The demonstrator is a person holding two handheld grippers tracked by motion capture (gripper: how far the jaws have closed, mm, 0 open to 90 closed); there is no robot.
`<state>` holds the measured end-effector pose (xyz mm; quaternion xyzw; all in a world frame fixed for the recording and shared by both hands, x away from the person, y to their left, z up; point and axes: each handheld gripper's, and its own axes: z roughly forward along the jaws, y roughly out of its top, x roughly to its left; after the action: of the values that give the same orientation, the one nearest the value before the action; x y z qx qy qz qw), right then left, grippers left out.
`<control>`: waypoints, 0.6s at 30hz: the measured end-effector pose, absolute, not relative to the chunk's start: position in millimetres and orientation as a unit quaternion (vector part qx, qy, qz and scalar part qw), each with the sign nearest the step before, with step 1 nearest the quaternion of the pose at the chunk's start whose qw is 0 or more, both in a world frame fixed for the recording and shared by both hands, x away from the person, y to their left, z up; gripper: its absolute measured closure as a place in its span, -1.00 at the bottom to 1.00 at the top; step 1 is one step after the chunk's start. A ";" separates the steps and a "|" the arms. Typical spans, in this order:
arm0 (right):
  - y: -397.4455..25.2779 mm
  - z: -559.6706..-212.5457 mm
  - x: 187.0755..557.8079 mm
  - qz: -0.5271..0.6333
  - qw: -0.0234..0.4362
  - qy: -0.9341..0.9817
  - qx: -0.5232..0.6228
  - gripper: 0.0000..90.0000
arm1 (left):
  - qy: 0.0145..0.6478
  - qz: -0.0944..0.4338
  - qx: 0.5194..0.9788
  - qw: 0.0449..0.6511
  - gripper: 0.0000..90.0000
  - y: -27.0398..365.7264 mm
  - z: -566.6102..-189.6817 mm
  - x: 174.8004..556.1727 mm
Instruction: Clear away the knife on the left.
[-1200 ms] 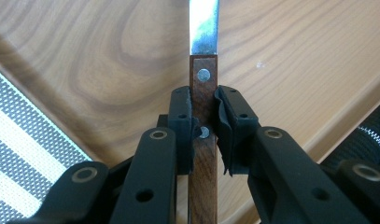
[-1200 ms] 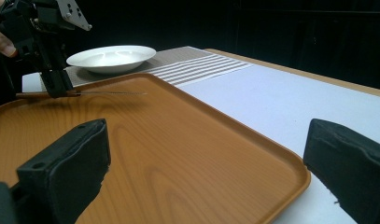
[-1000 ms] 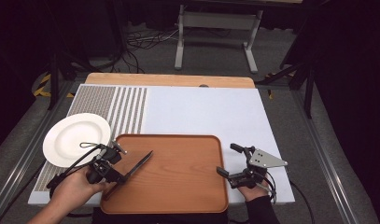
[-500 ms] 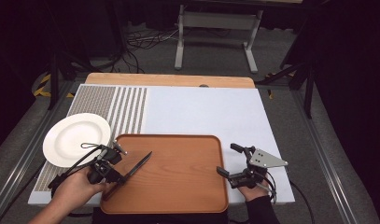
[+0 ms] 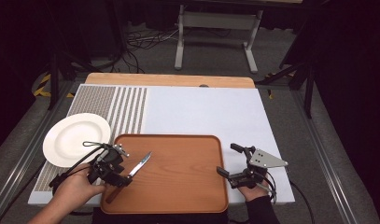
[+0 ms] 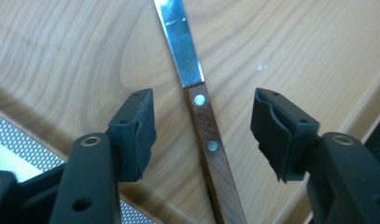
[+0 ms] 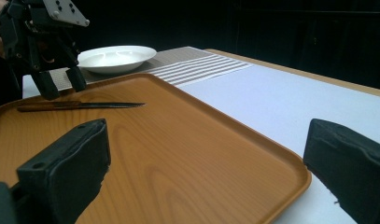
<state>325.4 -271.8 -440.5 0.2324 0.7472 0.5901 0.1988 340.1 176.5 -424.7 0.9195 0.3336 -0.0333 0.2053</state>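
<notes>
A knife (image 5: 134, 171) with a brown wooden handle lies diagonally on the left part of the wooden tray (image 5: 178, 136). My left gripper (image 5: 123, 173) is open over it. In the left gripper view the riveted handle (image 6: 201, 121) runs between the two jaws with a gap on each side. The right gripper view shows that gripper (image 7: 62, 84) pointing down at the knife (image 7: 85, 106). My right gripper (image 5: 227, 158) is open and holds nothing, just off the tray's right edge. Its jaws (image 7: 206, 172) frame the tray surface (image 7: 178, 154).
A white plate (image 5: 75, 137) rests on the striped mat (image 5: 127, 105) to the left of the tray, near the left hand. The white table top (image 5: 201, 109) stretches beyond the tray. Cables trail from both grippers toward the front edge.
</notes>
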 end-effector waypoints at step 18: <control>-271.6 -440.8 325.5 0.589 0.200 0.748 0.232 -0.97 | 0.175 0.005 0.953 0.249 1.00 168.0 -398.2 325.0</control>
<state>325.5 -271.6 -440.8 0.2316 0.7482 0.5887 0.2001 325.0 168.0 -398.2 0.9525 0.1746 0.0051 0.2493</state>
